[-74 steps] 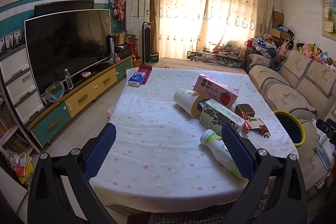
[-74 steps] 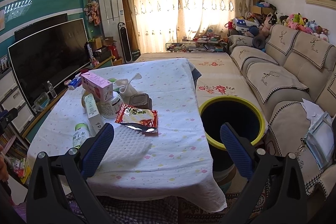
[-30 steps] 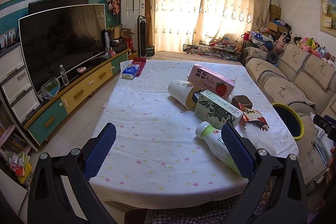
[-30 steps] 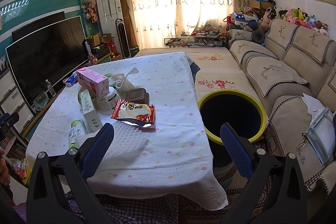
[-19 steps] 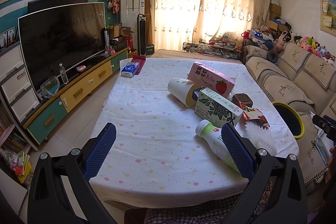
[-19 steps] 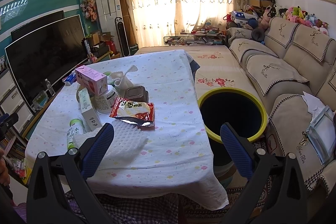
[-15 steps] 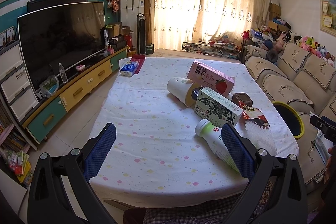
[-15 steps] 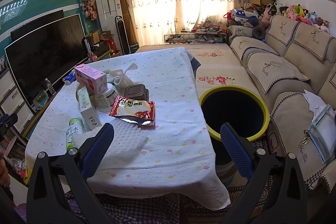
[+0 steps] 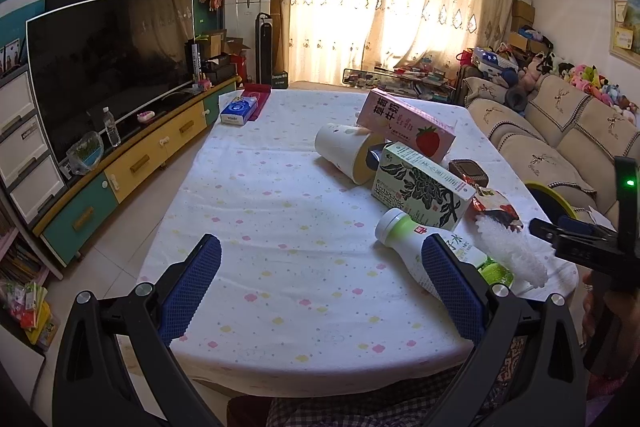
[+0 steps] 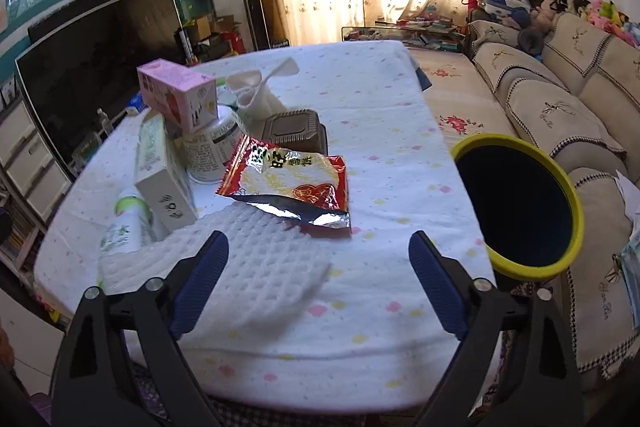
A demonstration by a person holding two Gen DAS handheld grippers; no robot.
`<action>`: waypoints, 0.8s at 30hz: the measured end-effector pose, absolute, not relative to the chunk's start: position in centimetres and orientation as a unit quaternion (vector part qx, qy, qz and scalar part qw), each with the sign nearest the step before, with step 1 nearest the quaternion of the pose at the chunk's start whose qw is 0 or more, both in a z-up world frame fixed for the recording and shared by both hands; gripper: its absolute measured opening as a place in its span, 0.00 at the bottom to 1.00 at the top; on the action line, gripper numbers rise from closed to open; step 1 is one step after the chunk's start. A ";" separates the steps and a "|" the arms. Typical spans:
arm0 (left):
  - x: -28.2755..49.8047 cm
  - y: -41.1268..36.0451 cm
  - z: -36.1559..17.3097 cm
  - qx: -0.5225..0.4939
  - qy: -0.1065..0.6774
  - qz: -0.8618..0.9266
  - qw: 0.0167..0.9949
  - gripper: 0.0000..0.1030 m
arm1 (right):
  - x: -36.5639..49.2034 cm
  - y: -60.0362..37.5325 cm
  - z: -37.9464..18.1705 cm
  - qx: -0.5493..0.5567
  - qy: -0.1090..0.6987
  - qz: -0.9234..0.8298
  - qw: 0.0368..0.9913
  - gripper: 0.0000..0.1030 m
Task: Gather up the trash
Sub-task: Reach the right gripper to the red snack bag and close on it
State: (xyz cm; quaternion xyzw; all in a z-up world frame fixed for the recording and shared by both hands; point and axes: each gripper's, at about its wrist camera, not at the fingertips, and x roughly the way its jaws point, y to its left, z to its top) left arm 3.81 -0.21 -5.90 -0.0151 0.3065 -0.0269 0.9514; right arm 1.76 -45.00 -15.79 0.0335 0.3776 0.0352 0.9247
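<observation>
Trash lies on the white dotted tablecloth: a green-white bottle, a green tea carton, a pink strawberry milk carton, a paper cup, a red snack wrapper and a white foam net. My left gripper hovers open over bare cloth, with the bottle just behind its right finger. My right gripper hangs low over the table's near edge. Its jaws are closing, and the foam net lies partly between them, not pinched. The yellow-rimmed bin stands to the right.
A brown plastic box sits behind the wrapper. A sofa runs along the right, past the bin. A television on a low cabinet lines the left wall. A tissue pack lies at the table's far left corner.
The right gripper has dropped forward and left, much closer to the foam net and wrapper, and its jaws have narrowed a little. The left gripper has sunk slightly toward the table.
</observation>
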 end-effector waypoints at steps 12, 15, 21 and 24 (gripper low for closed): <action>5.7 0.7 -8.1 -0.026 0.330 -0.021 0.944 0.96 | 5.6 -45.7 -17.7 0.054 0.407 0.037 0.911 0.67; 6.2 0.7 -8.6 -0.029 0.336 -0.021 0.941 0.96 | 6.4 -46.2 -17.7 0.064 0.413 0.040 0.908 0.67; 6.8 0.6 -9.2 -0.028 0.346 -0.020 0.938 0.96 | 7.8 -46.5 -18.3 0.068 0.430 0.048 0.899 0.64; 6.9 0.6 -9.2 -0.028 0.347 -0.020 0.937 0.96 | 8.1 -46.5 -18.4 0.063 0.430 0.047 0.899 0.59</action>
